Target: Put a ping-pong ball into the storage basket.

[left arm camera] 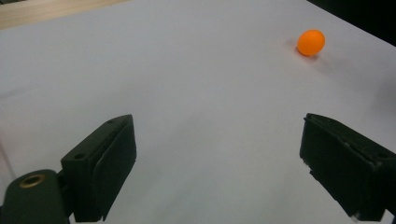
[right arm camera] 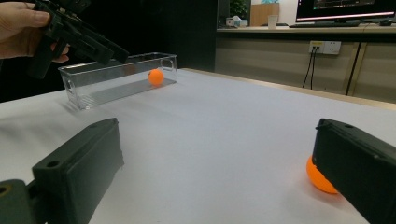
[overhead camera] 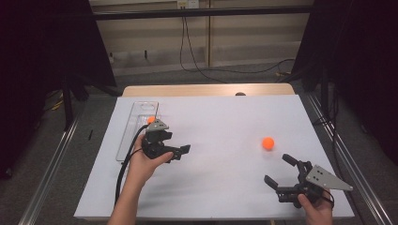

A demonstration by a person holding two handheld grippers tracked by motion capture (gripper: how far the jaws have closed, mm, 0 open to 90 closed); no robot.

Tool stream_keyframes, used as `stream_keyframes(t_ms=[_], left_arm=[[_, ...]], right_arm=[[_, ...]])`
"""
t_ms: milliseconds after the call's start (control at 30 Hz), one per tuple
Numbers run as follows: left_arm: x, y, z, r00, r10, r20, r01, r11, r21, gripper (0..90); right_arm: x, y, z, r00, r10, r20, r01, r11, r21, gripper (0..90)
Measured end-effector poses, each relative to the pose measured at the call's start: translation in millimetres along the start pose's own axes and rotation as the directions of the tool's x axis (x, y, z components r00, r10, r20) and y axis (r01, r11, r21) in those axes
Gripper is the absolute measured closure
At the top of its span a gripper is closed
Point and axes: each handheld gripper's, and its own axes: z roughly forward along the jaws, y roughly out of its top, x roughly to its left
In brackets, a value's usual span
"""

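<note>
Two orange balls are showing: one (overhead camera: pixel 268 143) lying loose on the sheet (overhead camera: pixel 220 122), one (overhead camera: pixel 151 120) sitting in the clear tray (overhead camera: pixel 136 117); left gripper (overhead camera: pixel 180 151) and right gripper (overhead camera: pixel 279 171) are both gaping empty.

Count on the desk (overhead camera: pixel 220 187): two orange balls, one (overhead camera: pixel 268 143) lying loose on the white surface and one (right arm camera: pixel 155 77) inside the box. One clear plastic box (overhead camera: pixel 133 126). Two grippers, the left gripper (overhead camera: pixel 180 152) and the right gripper (overhead camera: pixel 277 169).
</note>
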Motion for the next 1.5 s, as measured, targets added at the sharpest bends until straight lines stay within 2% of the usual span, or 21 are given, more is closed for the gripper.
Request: stream_keyframes(t_ms=[133, 333, 433, 1000, 1500], left_arm=[[-4.4, 0.3, 3.8, 0.9999, 0.011, 0.01, -0.011, 0.9999, -0.008, 10.9], [-11.0, -0.8, 12.3, 0.9995, 0.022, 0.021, -0.022, 0.9997, 0.008, 10.4], [-13.7, -1.1, 16.5, 0.9988, 0.041, 0.025, -0.041, 0.9991, 0.006, 10.4], [-34.2, -0.6, 41.6, 0.9961, 0.07, 0.054, -0.071, 0.9974, 0.017, 10.4], [-47.9, 6.4, 62.8, 0.9943, 0.069, 0.082, -0.069, 0.9976, -0.002, 10.4]], right_arm=[[0.0, -0.2, 0.5, 1.0, 0.0, 0.001, 0.0, 1.0, 0.002, 1.0], [0.2, -0.3, 0.8, 1.0, 0.001, 0.002, -0.001, 1.0, 0.004, 1.0], [0.2, -0.3, 0.8, 1.0, 0.002, 0.002, -0.002, 1.0, 0.006, 1.0], [-1.1, -0.6, 0.7, 1.0, 0.01, 0.002, -0.01, 1.0, 0.004, 1.0], [-1.0, -0.3, 0.3, 1.0, 0.007, -0.003, -0.007, 1.0, 0.003, 1.1]])
